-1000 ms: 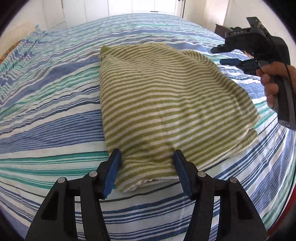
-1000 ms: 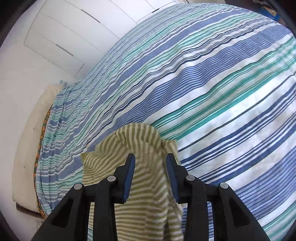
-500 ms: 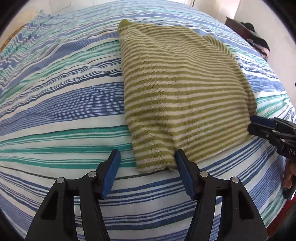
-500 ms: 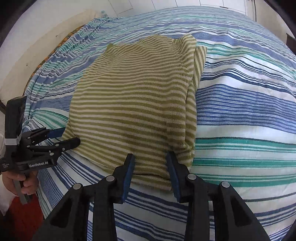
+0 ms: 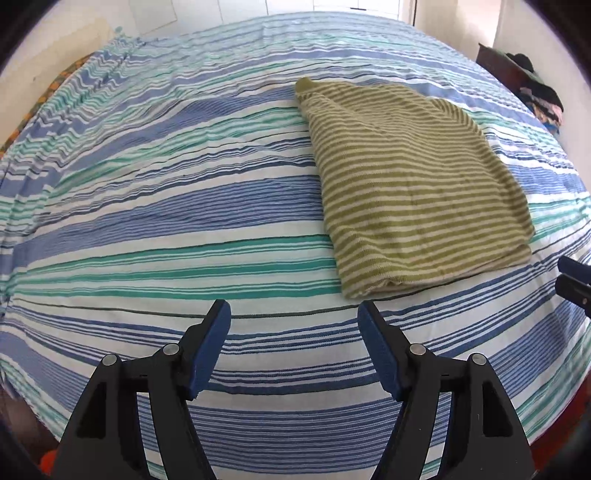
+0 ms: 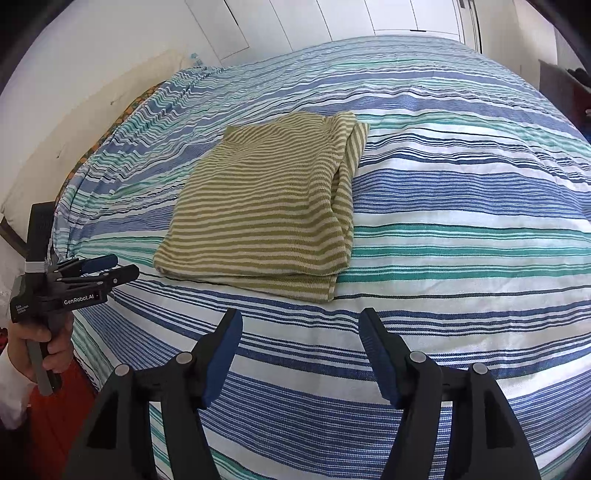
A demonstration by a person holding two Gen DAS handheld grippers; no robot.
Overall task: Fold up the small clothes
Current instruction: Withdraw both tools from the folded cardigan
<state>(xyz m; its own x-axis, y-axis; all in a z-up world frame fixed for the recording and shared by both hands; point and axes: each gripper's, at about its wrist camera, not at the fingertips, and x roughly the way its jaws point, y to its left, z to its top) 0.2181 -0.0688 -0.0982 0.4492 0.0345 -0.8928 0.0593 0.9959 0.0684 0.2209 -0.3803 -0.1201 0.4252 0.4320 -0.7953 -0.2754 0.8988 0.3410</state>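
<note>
A green-and-cream striped garment [image 5: 410,184] [image 6: 269,210] lies folded into a flat rectangle on the striped bed cover [image 5: 166,206] [image 6: 461,206]. My left gripper [image 5: 293,314] hovers short of the garment's near edge, its jaws opening with nothing between them; it also shows at the left of the right wrist view [image 6: 122,267], held by a hand [image 6: 40,339]. My right gripper [image 6: 300,317] stands just in front of the garment's near edge, jaws opening and bare. Its fingertips [image 5: 572,280] peek in at the right edge of the left wrist view.
The bed's near edge drops off close to both grippers, with a red floor [image 6: 55,413] below it. White cupboard doors [image 6: 332,26] stand behind the bed. A pile of dark clothes [image 5: 535,88] sits on furniture at the far right. A cream headboard [image 6: 74,129] lines the left.
Both grippers let go of the garment and drew back from it toward the bed's near edge. The right one swung round from the far side. The garment now lies flat and free.
</note>
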